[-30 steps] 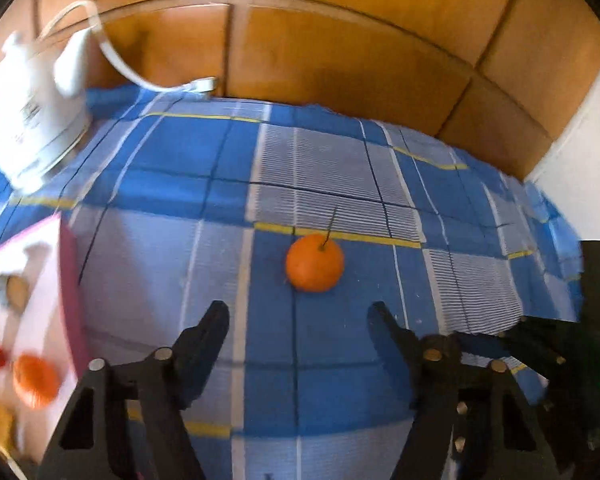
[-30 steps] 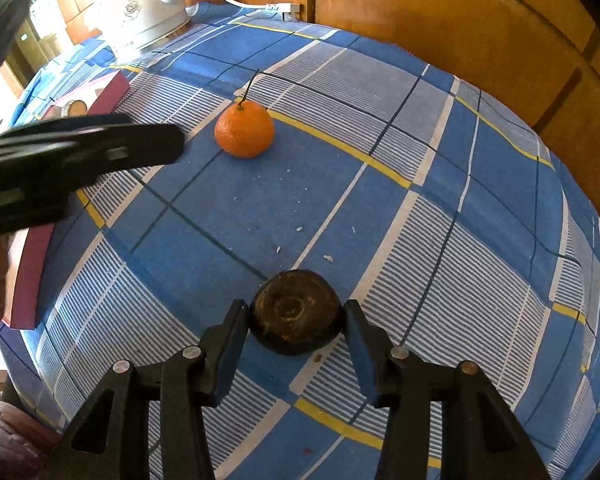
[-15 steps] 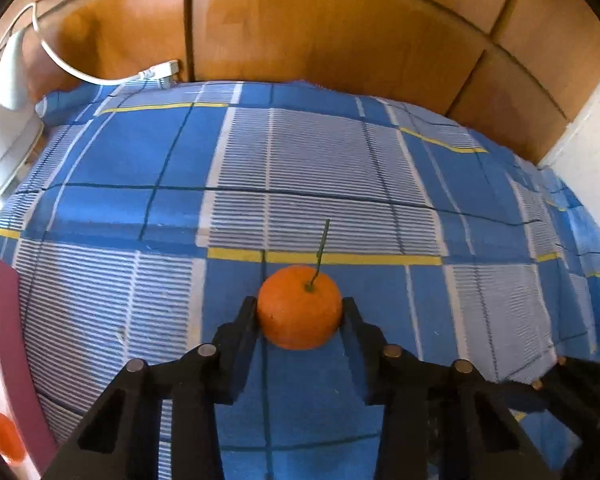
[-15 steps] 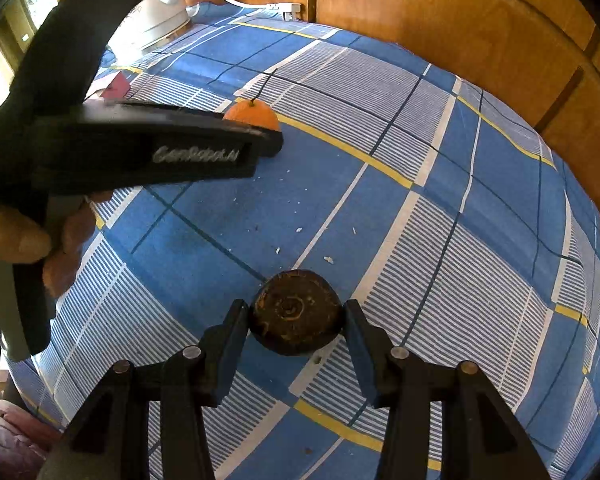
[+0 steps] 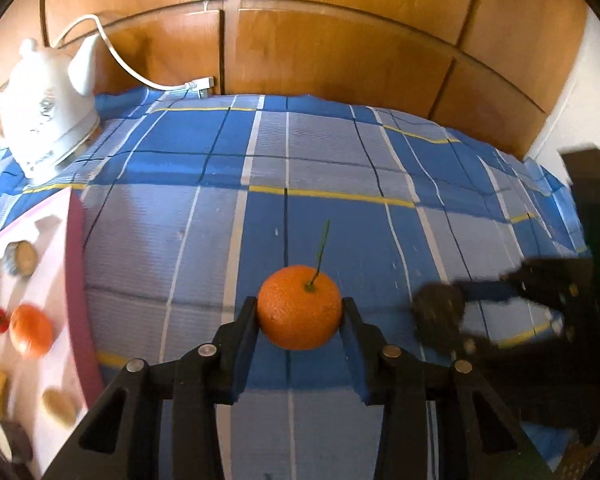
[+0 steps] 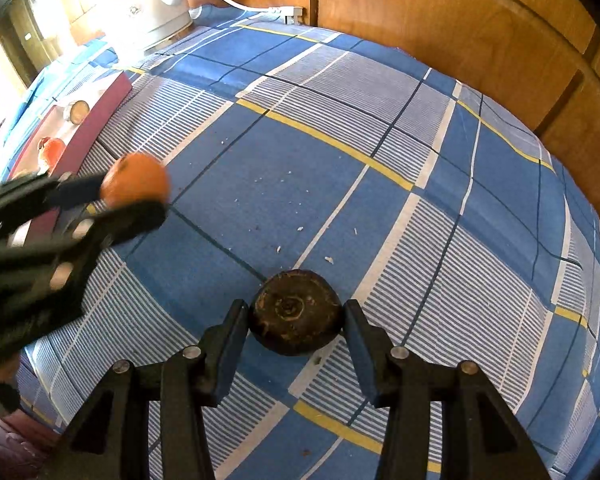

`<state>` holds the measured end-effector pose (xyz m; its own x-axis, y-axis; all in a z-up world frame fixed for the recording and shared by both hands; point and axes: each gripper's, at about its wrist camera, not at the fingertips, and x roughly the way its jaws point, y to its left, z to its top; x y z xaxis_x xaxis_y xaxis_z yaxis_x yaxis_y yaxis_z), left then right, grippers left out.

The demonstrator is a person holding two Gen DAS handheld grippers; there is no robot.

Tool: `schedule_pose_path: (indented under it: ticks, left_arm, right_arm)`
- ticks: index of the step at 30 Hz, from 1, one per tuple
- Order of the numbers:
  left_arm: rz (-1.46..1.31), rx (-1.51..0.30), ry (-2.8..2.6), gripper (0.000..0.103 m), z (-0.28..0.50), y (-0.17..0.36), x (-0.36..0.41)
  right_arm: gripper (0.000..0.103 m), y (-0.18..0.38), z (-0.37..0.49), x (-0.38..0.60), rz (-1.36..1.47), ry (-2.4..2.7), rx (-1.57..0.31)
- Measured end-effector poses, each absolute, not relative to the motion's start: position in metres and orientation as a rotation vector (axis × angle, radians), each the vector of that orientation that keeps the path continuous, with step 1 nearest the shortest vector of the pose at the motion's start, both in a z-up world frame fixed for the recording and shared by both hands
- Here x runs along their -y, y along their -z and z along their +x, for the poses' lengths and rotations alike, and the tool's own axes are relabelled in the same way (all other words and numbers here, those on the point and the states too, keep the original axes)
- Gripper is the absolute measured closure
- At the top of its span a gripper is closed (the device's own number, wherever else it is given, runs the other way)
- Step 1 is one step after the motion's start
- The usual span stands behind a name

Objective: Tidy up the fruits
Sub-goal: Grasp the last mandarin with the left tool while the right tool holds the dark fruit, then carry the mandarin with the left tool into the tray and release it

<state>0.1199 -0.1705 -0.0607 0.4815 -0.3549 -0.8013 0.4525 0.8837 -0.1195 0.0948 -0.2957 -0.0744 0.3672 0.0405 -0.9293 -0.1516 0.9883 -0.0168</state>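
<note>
Left tool (image 5: 300,316) clamped on the orange (image 5: 299,307), pads at its widest part. Right tool (image 6: 296,316) grips the dark fruit (image 6: 295,311). Risk: the round orange may roll out of the pads, as only narrow side contact holds it.

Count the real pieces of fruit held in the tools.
2: the mandarin in the left tool; a dark brown fruit in the right tool.

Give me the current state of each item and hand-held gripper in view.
Left hand-held gripper: shut on the orange, having just closed.
Orange: clamped, stem up.
Right hand-held gripper: shut on the dark fruit.
Dark fruit: gripped on both sides.
Pink box: holding assorted pieces.
White kettle: upright, lid on.
</note>
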Motion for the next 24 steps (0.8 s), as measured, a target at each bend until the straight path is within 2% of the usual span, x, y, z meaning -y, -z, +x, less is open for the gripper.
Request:
schedule_pose_path:
  ticks: [9, 24]
  left_arm:
    - [0.158, -0.922, 0.473, 0.062, 0.081, 0.085, 0.161]
    - [0.207, -0.919, 0.445, 0.062, 0.080, 0.091, 0.168]
  right_arm:
    - [0.054, 0.075, 0.091, 0.291, -0.143, -0.115, -1.169]
    - [0.054, 0.075, 0.090, 0.290, -0.167, -0.109, -1.162]
